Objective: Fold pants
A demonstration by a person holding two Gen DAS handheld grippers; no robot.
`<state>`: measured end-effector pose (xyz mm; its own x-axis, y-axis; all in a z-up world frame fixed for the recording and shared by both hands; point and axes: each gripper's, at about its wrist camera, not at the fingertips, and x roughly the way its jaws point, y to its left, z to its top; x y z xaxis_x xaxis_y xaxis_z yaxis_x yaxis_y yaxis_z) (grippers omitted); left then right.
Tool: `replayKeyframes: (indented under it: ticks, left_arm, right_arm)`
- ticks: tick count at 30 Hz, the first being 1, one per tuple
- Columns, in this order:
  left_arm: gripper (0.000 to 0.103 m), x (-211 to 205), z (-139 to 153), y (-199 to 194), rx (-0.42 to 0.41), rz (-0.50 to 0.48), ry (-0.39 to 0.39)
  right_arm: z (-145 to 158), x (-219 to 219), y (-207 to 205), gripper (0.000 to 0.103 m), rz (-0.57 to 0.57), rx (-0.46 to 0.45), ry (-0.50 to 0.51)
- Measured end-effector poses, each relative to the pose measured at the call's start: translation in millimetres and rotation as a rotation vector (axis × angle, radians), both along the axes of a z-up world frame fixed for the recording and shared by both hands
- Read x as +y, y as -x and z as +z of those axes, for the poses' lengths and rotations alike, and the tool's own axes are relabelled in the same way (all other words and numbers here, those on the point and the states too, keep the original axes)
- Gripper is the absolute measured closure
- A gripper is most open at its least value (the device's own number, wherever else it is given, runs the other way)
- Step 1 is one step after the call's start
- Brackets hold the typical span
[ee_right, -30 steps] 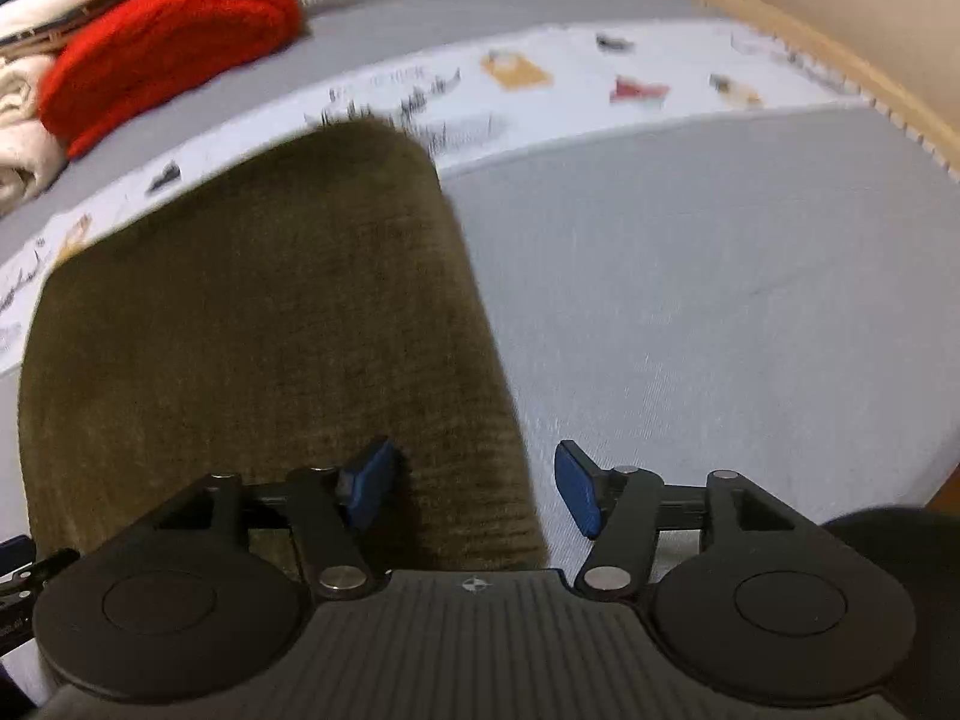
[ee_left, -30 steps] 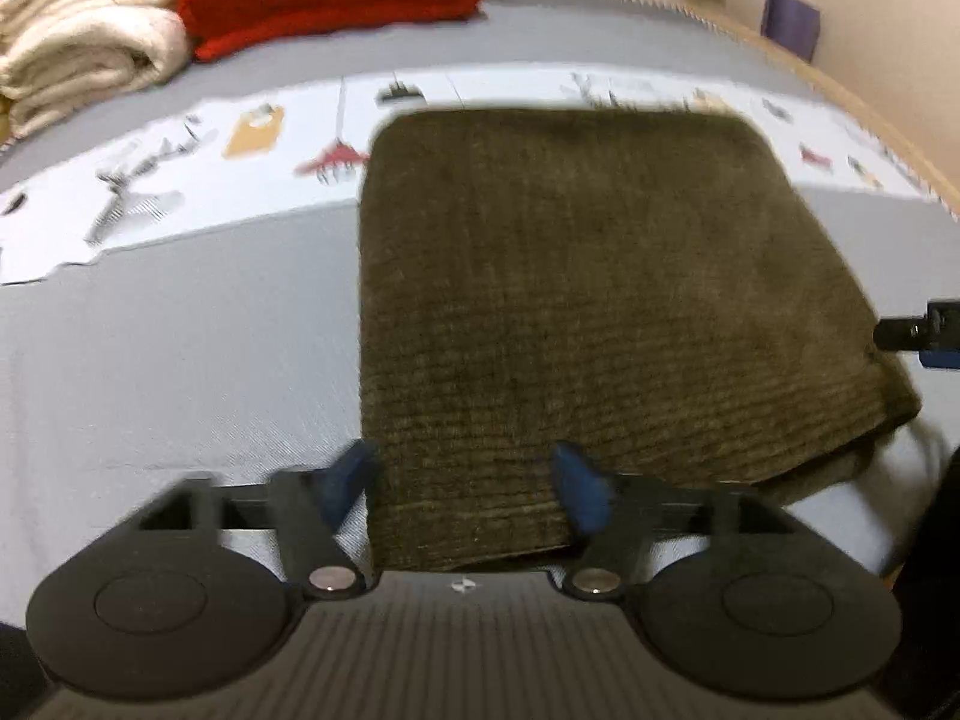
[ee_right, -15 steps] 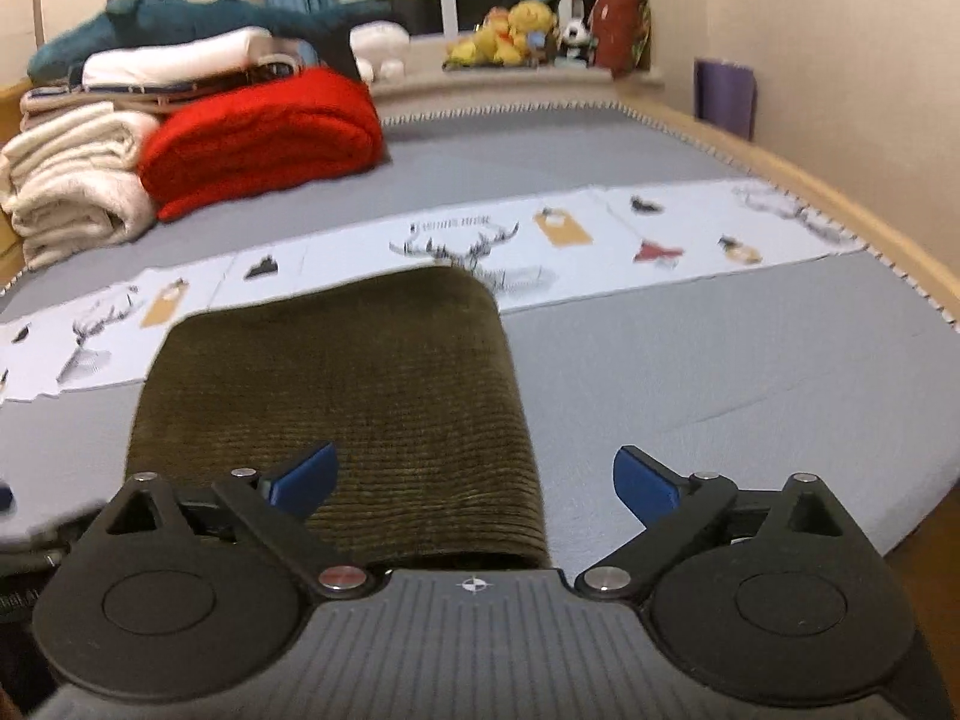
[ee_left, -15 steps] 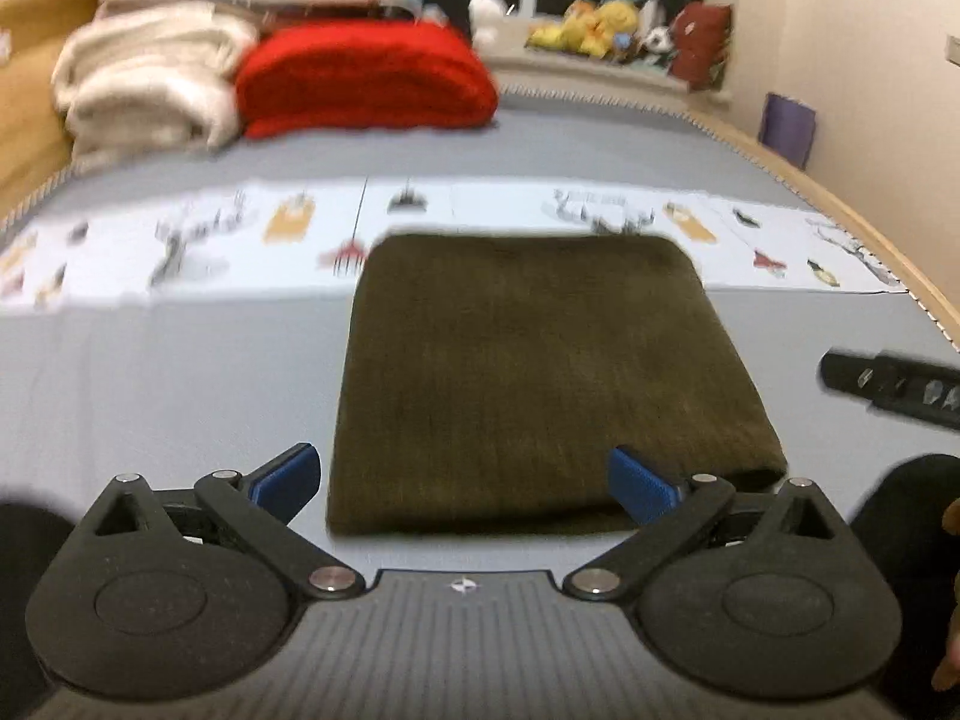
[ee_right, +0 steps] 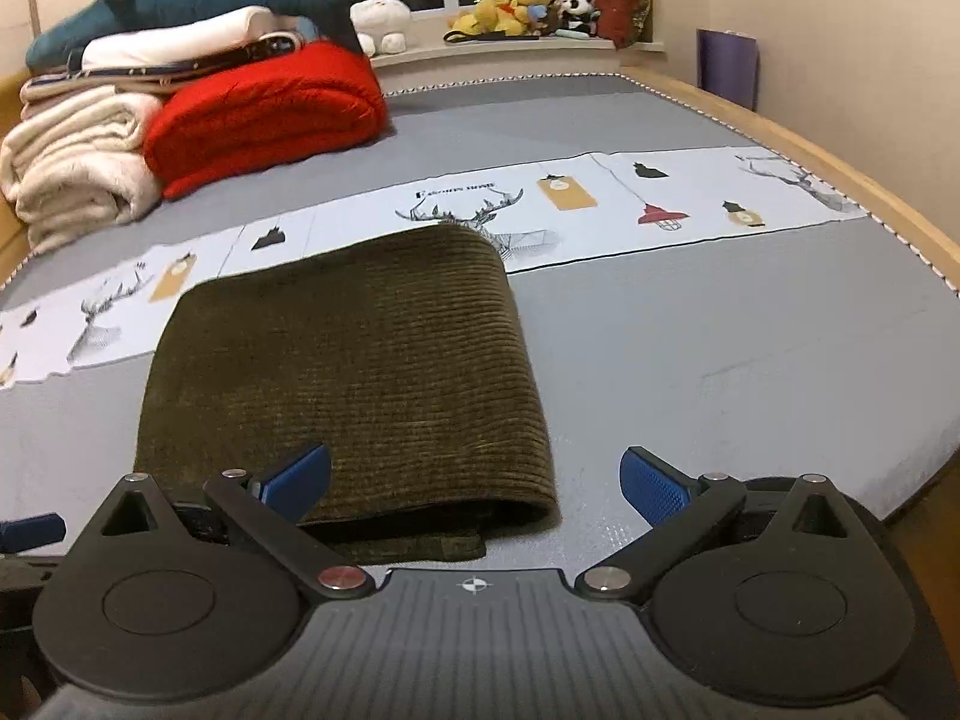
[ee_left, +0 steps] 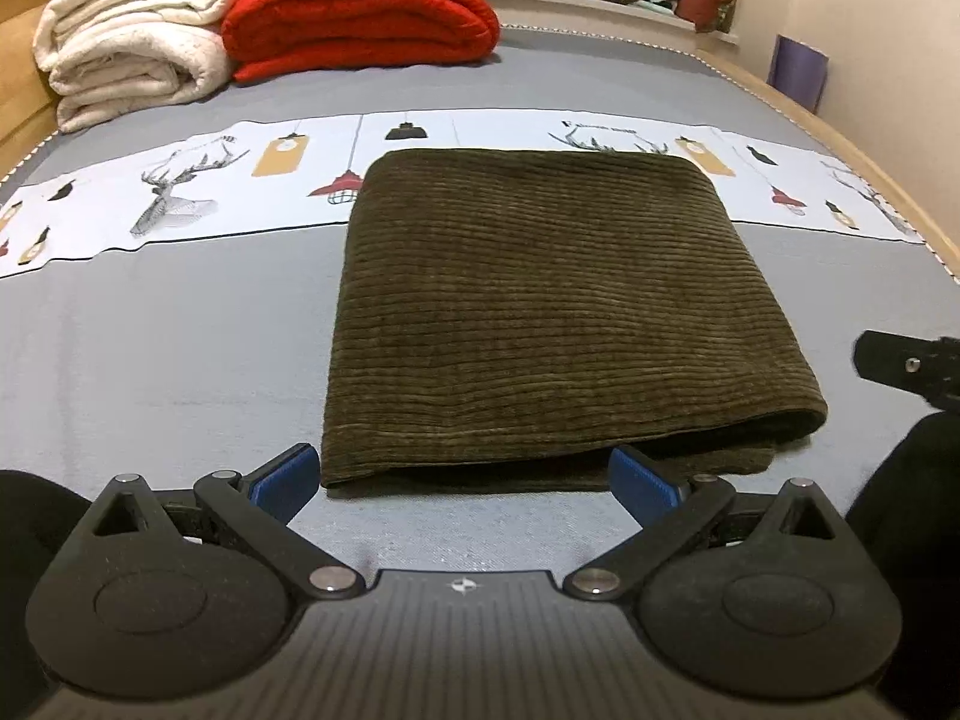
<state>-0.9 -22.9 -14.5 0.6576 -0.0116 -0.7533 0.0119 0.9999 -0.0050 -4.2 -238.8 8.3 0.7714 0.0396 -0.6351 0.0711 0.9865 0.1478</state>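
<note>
Folded pants (ee_left: 540, 312) flat on bed (ee_left: 150, 348), far edge overlapping printed strip (ee_left: 180, 198) running crosswise. Behind strip, at left: rolled blanket (ee_left: 132, 42), folded quilt (ee_left: 360, 12) just right of it, touching. Plush toys (ee_right: 516, 3) on sill beyond bed. Left gripper (ee_left: 462, 477) just before pants' near edge; right gripper (ee_right: 474, 477) at near right corner.

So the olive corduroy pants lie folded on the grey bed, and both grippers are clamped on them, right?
Not quite. The pants do lie folded on the bed, but the left gripper and the right gripper are open and hold nothing, as both wrist views show.
</note>
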Motion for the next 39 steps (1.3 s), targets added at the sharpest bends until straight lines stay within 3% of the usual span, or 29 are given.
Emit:
replayKeyframes:
  ticks: [11, 39]
  left_arm:
    - [0.000, 3.9, -2.0, -2.5, 0.026, 0.001, 0.043]
    - [0.000, -1.5, -4.9, -3.0, 0.038, -0.014, 0.028]
  right_arm:
    - [-1.8, 9.2, 0.0, 0.001, 0.020, 0.019, 0.031]
    - [-4.0, 8.5, -0.8, 0.001, 0.029, 0.029, 0.025]
